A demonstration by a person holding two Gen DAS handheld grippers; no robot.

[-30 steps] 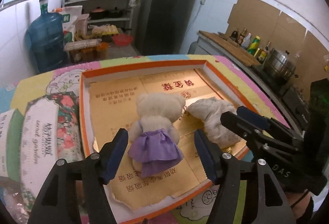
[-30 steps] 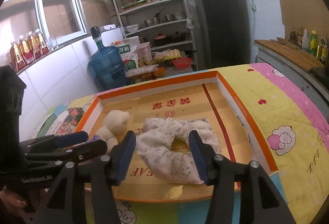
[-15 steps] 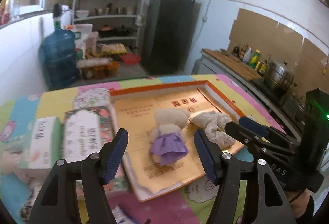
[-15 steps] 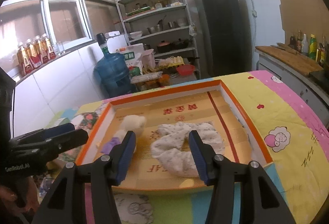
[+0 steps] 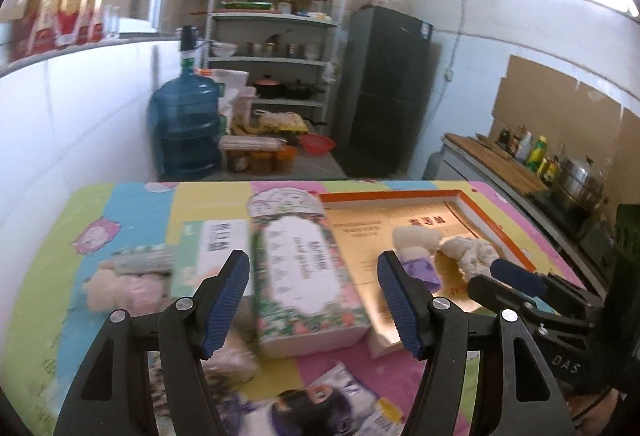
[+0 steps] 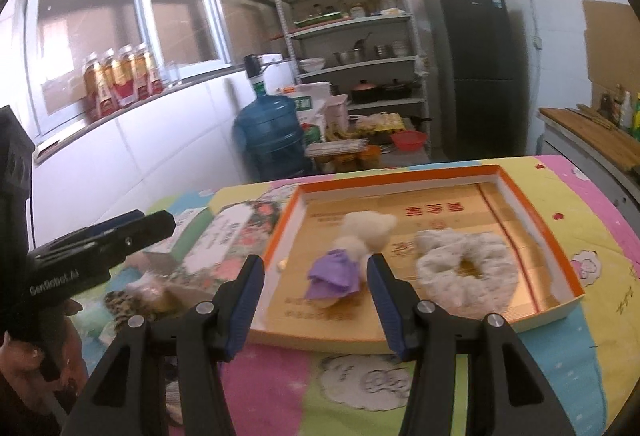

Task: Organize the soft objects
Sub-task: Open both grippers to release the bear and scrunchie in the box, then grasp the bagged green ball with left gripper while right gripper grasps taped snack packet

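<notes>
Orange-rimmed and shallow, the tray (image 6: 404, 174) is my landmark on the patchwork cloth (image 6: 592, 236). Inside it, toward its left half, the small plush bear (image 6: 362, 236) in a purple dress lies on the printed card lining, and the white fabric ring (image 6: 466, 278) rests just beside the bear, on the tray's right half. Neither toy is touched by me.

My right gripper (image 6: 316, 302) hangs over the tray's near edge, its 2 blue pads spread apart with only air between them; the bear shows through the gap, farther off. My left gripper (image 5: 314, 300) is off the tray's left side, pads spread wide and empty, framing the floral box (image 5: 304, 268) that lies against the tray's left wall. Left of that box sits a green and white box (image 5: 212, 248), and farther from the tray a pale pink soft toy (image 5: 120, 290) lies on the cloth, too blurred to read. Nearer me than the tray, a printed packet (image 5: 320, 406) lies flat.
</notes>
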